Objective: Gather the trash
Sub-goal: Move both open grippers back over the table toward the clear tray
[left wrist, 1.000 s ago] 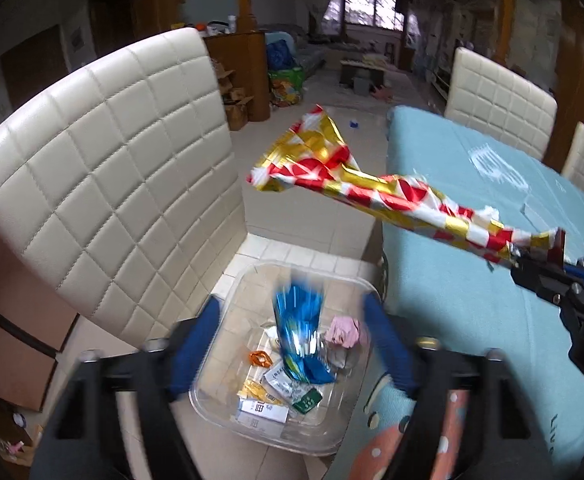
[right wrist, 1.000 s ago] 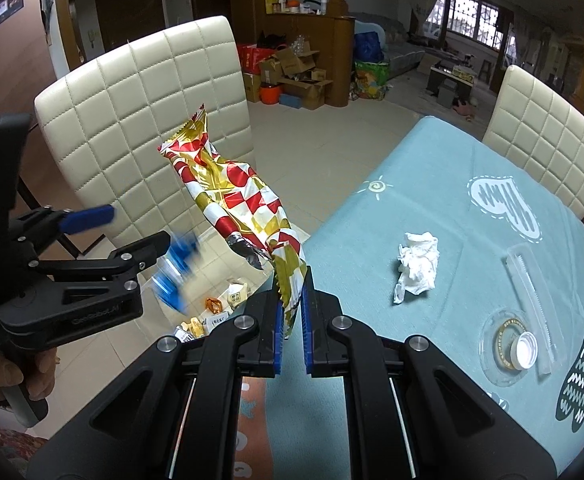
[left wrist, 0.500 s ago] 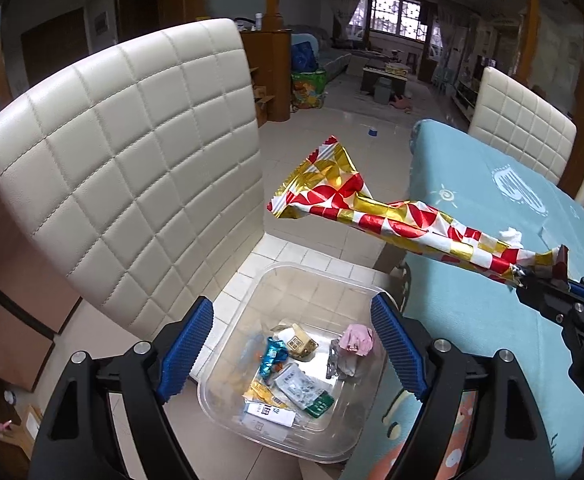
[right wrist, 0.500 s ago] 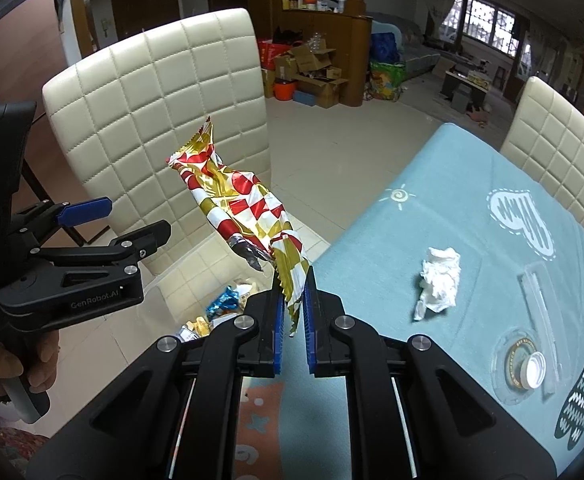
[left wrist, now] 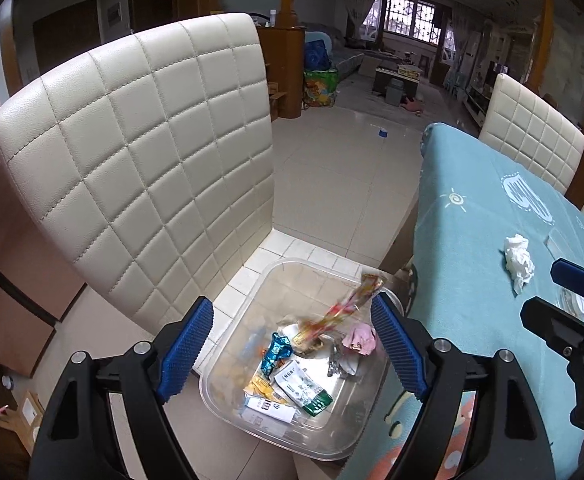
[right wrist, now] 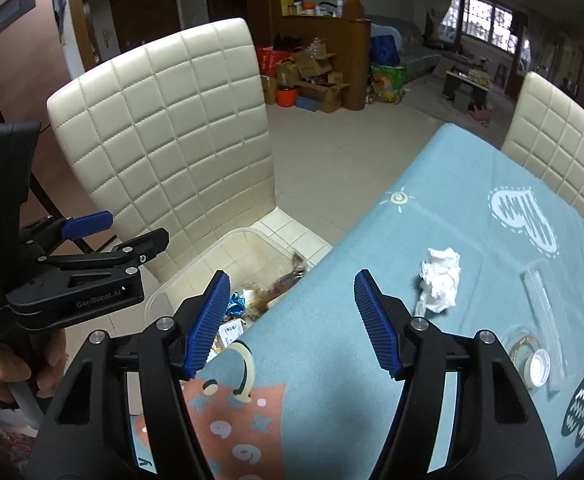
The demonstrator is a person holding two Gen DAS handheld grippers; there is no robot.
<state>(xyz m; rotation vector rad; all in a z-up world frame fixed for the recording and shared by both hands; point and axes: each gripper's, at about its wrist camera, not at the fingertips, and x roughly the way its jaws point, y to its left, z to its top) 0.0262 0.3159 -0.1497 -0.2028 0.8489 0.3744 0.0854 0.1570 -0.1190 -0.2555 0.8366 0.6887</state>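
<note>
A clear plastic bin (left wrist: pixel 228 396) (right wrist: pixel 196 272) stands on the tiled floor beside the table and holds several wrappers. A red and gold foil wrapper (left wrist: pixel 344 308) (right wrist: pixel 288 278), blurred, is dropping into it. My right gripper (right wrist: pixel 292 320) hangs over the table's near edge with its jaws opening and nothing between them. Above the bin my left gripper (left wrist: pixel 292 348) (right wrist: pixel 120 240) stands open and empty. A crumpled white tissue (right wrist: pixel 440 280) (left wrist: pixel 518 258) lies on the blue tablecloth.
A cream quilted chair (left wrist: pixel 144 168) stands just behind the bin. On the table (right wrist: pixel 432 208) at the right are a clear strip (right wrist: pixel 544 304), a tape roll (right wrist: pixel 526 346) and a white cap (right wrist: pixel 538 366). More cream chairs (right wrist: pixel 560 152) stand on the far side.
My right gripper let go of the red and gold wrapper, which fell toward the bin. A blue wrapper that was falling a second ago now lies in the bin.
</note>
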